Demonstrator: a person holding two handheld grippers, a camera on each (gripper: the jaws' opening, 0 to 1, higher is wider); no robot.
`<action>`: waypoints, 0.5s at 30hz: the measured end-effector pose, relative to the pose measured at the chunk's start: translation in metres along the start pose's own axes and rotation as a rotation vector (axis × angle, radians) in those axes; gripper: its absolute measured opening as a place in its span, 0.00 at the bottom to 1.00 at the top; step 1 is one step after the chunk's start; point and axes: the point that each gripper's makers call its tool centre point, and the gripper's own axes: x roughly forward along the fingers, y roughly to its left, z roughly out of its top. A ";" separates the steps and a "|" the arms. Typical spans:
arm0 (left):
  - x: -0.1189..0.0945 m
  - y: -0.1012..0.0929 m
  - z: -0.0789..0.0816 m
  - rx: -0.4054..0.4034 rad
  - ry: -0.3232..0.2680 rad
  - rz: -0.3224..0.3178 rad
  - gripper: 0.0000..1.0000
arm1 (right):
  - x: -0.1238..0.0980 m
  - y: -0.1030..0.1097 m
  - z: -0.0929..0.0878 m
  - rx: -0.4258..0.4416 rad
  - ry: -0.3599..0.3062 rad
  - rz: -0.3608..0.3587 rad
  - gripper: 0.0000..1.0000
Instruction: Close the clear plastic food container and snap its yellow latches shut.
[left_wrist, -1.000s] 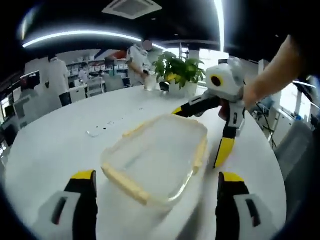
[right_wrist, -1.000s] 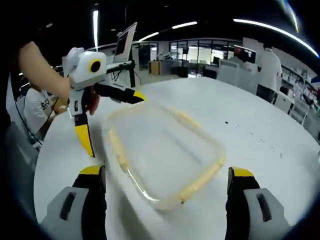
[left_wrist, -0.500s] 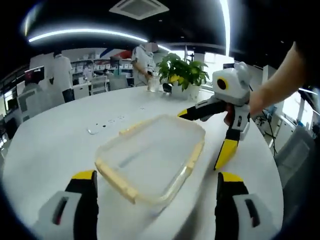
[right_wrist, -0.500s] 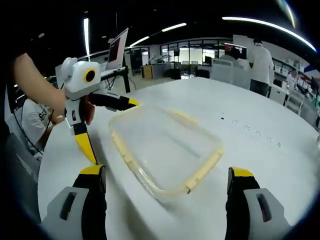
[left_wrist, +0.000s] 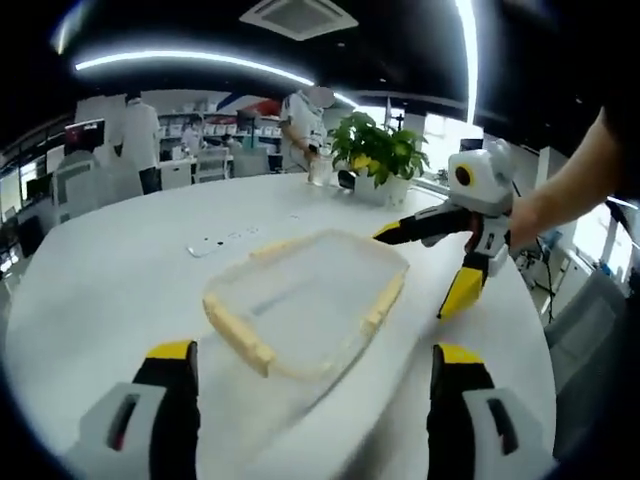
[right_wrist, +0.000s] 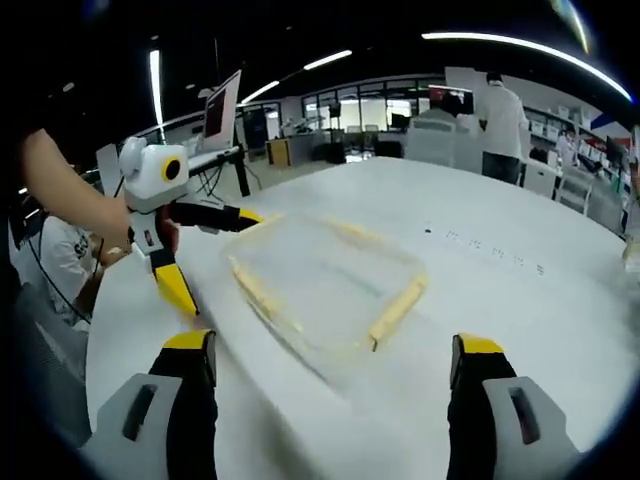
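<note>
**A:** Status chk. Clear container (left_wrist: 305, 305) sits mid-frame in the left gripper view, on the white table (left_wrist: 110, 280), lid looks to be on. Yellow latches along the sides, e.g. near one (left_wrist: 238, 335) lower left of the box, another (left_wrist: 385, 300) on its right edge. Can't tell if any are snapped.

**B:** Tongs?

**A:** Your left gripper (left_wrist: 310, 420): jaws wide apart, nothing between them, short of the box. Your right gripper (right_wrist: 330, 410): same, spread and empty, box (right_wrist: 325, 285) ahead at frame centre. In the left gripper view your right gripper (left_wrist: 440, 260) shows at right of frame, jaws splayed just beside the box's far right corner; can't tell if touching.

**B:** Risks?

**A:** 1) Box is light on a slick top, imo. Push one latch from the side w/o bracing the opposite side and it'll skate or spin. 2) If lid isn't seated square, latch hooks miss the rim: you get a false snap or a popped corner. 3) Jaw tip landing on clear lid instead of latch flexes it, can lift the other edge. 4) Plant (left_wrist: 375, 150) and small items (left_wrist: 225, 240) upper centre are well apart, low risk.

**B:** So?

**A:** Pin w/ one, press latch down w/ the other. Opposite pairs.
</note>
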 end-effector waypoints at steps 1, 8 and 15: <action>-0.002 0.000 -0.001 -0.009 -0.002 0.005 0.95 | -0.002 0.000 0.000 -0.003 -0.004 -0.008 0.98; -0.016 -0.008 -0.006 -0.070 -0.026 0.025 0.94 | -0.023 0.004 -0.006 0.036 -0.024 -0.051 0.95; -0.036 -0.013 -0.012 -0.107 -0.041 0.053 0.93 | -0.039 0.011 -0.009 0.056 -0.035 -0.073 0.92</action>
